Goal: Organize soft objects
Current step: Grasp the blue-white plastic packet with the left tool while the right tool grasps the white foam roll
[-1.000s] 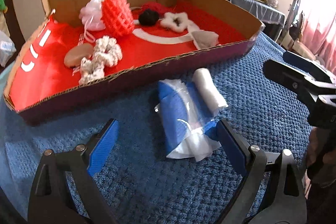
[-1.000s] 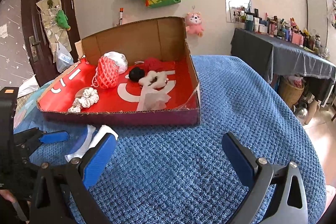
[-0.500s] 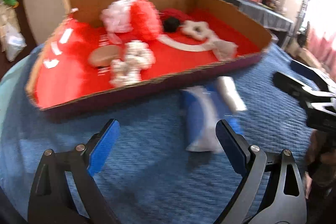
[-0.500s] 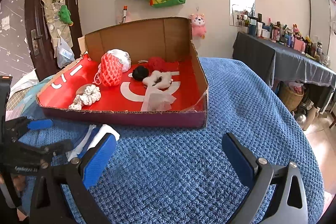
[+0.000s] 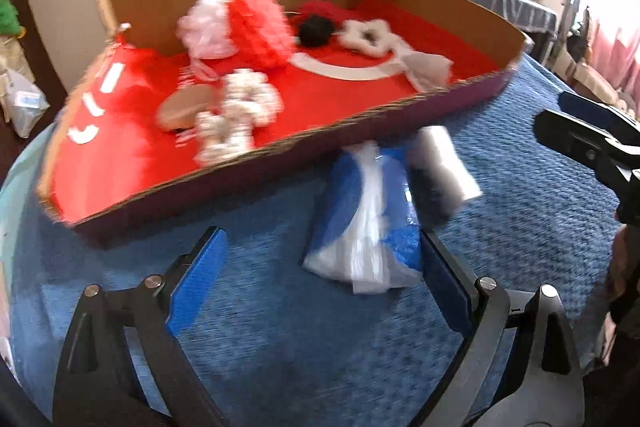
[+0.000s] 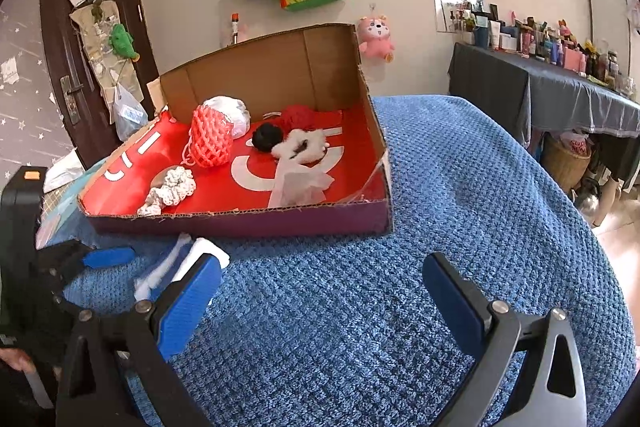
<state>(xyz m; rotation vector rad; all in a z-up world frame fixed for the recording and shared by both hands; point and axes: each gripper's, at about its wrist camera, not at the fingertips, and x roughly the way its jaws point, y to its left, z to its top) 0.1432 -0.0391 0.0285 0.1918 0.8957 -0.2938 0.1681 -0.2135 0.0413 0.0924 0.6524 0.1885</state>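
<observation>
Left hand-held gripper (image 5: 316,279), jaws wide and empty, lines up on the bagged blue cloth (image 5: 372,215) beside the box's (image 5: 280,163) front edge; next: center, clamp.

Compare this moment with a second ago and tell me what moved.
The left tongs swung left: the blue-and-white bundle has slid from between the fingers to beside the right one, and the view is blurred. The right tongs drew closer to the box. Nothing was grasped or released; both tongs stay open, and the bundle and box contents lie as before.
</observation>
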